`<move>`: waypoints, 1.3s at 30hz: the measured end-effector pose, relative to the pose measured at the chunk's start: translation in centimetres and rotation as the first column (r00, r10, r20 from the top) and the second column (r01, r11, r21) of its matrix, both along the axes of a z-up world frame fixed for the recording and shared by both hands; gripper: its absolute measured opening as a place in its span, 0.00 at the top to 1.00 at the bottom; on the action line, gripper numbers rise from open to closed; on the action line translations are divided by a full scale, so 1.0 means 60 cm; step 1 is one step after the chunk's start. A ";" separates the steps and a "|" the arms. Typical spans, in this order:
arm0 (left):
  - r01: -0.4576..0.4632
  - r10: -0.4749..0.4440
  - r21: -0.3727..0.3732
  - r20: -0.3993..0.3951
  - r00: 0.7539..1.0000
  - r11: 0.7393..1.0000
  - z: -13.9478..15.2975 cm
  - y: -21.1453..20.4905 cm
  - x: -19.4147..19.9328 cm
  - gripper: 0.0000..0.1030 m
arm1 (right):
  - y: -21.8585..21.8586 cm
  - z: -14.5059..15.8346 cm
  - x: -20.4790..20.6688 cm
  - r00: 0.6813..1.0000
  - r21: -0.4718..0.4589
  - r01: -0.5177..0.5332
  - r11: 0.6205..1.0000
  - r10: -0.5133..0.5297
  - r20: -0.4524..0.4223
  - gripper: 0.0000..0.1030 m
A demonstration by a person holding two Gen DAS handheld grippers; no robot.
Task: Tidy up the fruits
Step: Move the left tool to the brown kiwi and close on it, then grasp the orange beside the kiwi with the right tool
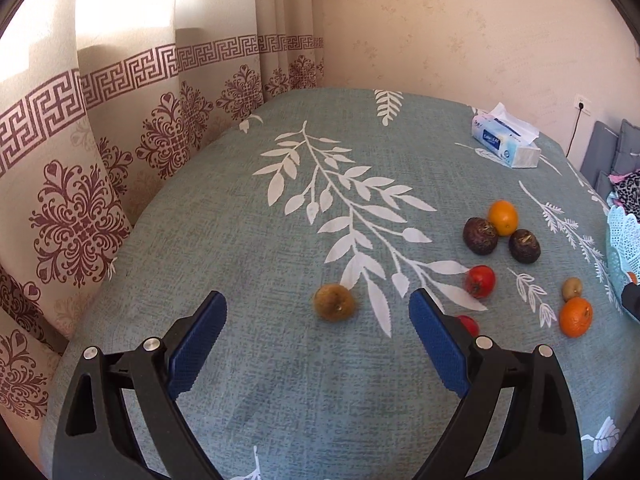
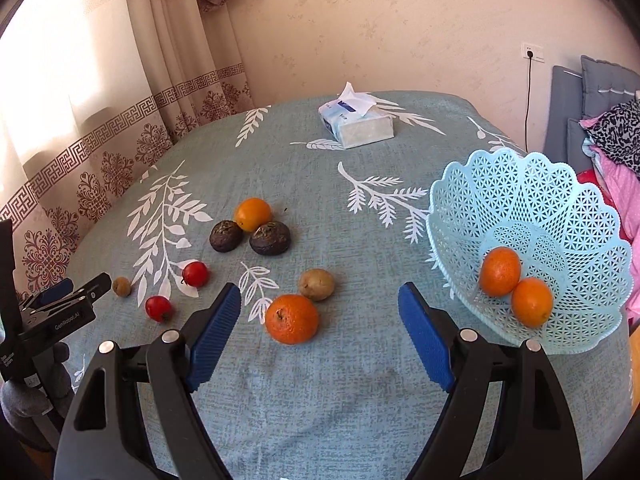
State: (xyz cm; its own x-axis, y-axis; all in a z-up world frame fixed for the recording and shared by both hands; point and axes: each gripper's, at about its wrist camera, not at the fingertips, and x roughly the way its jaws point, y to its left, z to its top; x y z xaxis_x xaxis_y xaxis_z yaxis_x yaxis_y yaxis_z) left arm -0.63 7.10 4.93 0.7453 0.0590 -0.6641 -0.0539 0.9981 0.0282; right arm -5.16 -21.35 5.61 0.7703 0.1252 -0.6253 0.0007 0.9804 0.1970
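My left gripper [image 1: 316, 312] is open and empty; a small brown fruit [image 1: 334, 303] lies on the tablecloth between its fingertips, a bit beyond them. My right gripper [image 2: 320, 304] is open and empty, with a mandarin [image 2: 292, 319] and a brownish kiwi [image 2: 316, 284] just ahead of it. A light blue lattice basket [image 2: 560, 200] at the right holds two oranges [image 2: 500, 271]. On the cloth lie an orange [image 2: 253, 214], two dark fruits [image 2: 270, 238], and two red fruits [image 2: 195, 273]. The left gripper [image 2: 76, 292] shows at the far left of the right wrist view.
A tissue pack [image 2: 356, 120] lies at the far side of the table [image 2: 320, 400]. A patterned curtain [image 1: 80, 160] hangs along the left edge. Bedding and cushions [image 2: 612, 140] are piled past the right edge behind the basket.
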 end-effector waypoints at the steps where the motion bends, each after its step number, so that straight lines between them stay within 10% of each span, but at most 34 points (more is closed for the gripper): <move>1: -0.005 0.005 -0.006 -0.009 1.000 1.000 -0.005 0.006 0.004 0.11 | 0.003 -0.003 0.002 1.000 -0.001 -0.005 1.000 0.005 -0.006 0.20; 13: 0.018 -0.028 -0.084 -0.129 0.991 0.996 -0.046 0.024 0.052 0.35 | 0.015 -0.028 0.012 0.998 0.001 -0.030 1.000 0.030 -0.053 0.20; 20: 0.073 -0.086 -0.101 -0.129 0.988 0.992 -0.050 0.013 0.056 0.73 | 0.020 -0.038 0.016 0.996 0.002 -0.049 0.999 0.049 -0.074 0.20; 27: 0.079 -0.084 -0.069 -0.077 0.993 0.994 -0.042 0.007 0.042 0.72 | 0.027 -0.047 0.036 0.991 0.019 -0.075 0.997 0.077 -0.112 0.22; 39: 0.067 -0.069 -0.053 -0.038 0.997 0.996 -0.036 0.007 0.031 0.72 | 0.049 -0.079 0.086 0.973 -0.010 -0.115 0.993 0.111 -0.203 0.56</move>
State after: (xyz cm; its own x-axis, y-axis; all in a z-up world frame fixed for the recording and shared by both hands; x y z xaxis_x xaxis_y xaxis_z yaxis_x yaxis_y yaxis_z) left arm 1.22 7.54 2.78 0.7196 -0.0266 -0.6939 0.0147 0.9996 -0.0231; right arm 0.00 -18.42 0.86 0.6093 0.1889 -0.7701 -0.0726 0.9804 0.1830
